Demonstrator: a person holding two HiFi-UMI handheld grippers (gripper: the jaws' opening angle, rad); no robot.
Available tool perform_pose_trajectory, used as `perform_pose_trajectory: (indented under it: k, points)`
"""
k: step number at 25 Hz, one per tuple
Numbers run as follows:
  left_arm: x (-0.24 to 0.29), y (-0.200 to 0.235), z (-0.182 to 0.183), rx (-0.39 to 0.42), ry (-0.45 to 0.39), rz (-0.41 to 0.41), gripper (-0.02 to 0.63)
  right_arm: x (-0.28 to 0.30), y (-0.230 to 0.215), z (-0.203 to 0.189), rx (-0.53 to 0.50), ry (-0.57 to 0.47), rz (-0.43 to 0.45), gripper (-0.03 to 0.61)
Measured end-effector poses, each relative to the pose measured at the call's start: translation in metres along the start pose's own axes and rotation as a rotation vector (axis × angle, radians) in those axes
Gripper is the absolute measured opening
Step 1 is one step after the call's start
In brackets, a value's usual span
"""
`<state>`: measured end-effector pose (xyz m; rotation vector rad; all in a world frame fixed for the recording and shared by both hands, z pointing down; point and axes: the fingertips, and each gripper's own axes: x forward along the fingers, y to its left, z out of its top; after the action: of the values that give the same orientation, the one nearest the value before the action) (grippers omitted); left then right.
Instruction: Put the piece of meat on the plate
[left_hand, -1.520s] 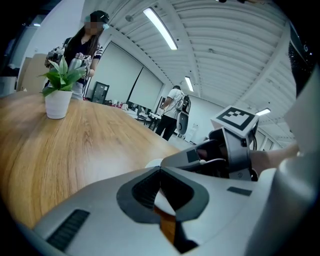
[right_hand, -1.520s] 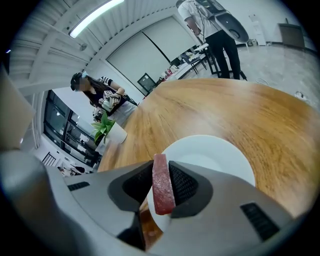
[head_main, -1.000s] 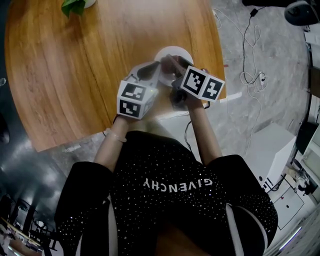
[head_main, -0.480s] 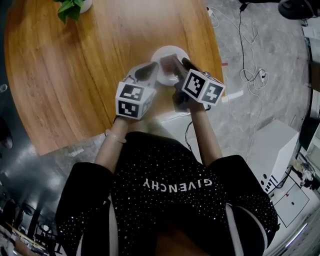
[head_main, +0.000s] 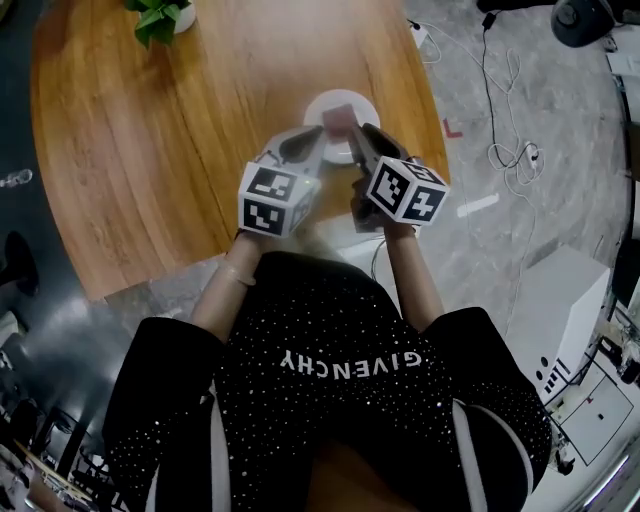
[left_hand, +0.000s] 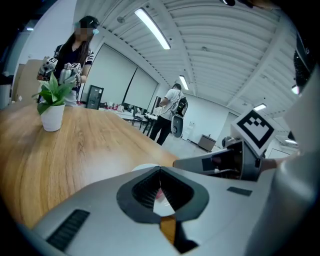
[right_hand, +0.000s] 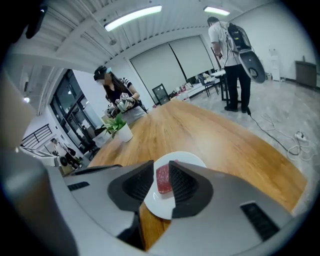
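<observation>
A pink-red piece of meat (head_main: 340, 118) lies on a small white plate (head_main: 322, 103) near the round wooden table's right edge. My right gripper (head_main: 364, 138) hovers just short of the plate. Its jaws are closing with nothing between the pads. In the right gripper view the meat (right_hand: 163, 179) shows through the gap, resting on the plate (right_hand: 194, 159) beyond the right gripper (right_hand: 161, 168). My left gripper (head_main: 308, 140) is beside it, jaws shut and empty. In the left gripper view the tips of the left gripper (left_hand: 160, 172) meet, with the plate (left_hand: 144, 167) partly hidden behind them.
A potted plant (head_main: 160, 15) stands at the table's far edge, also seen as the plant (right_hand: 120, 127). Wooden tabletop (head_main: 150, 150) stretches left. Cables (head_main: 505, 150) and a white box (head_main: 555, 300) lie on the floor to the right. People stand in the room beyond.
Both grippers have drawn back from the plate and risen a little. The right jaws have narrowed, and the meat now lies free on the plate ahead of them.
</observation>
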<state>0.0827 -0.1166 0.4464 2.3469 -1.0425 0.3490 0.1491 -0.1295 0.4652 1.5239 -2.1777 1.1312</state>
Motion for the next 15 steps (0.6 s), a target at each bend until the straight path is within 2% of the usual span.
perform_pose_trajectory:
  k: [2, 9, 15]
  points:
    - [-0.005, -0.009, 0.003, 0.018, 0.000, -0.008, 0.009, -0.009, 0.001, 0.004, -0.024, -0.033, -0.011, 0.082]
    - [-0.022, -0.042, 0.004, 0.062, 0.004, -0.040, 0.009, -0.047, 0.011, 0.012, -0.102, -0.123, -0.009, 0.037]
    - [-0.035, -0.060, 0.023, 0.105, -0.069, -0.042, 0.009, -0.084, 0.020, 0.017, -0.140, -0.250, 0.014, 0.012]
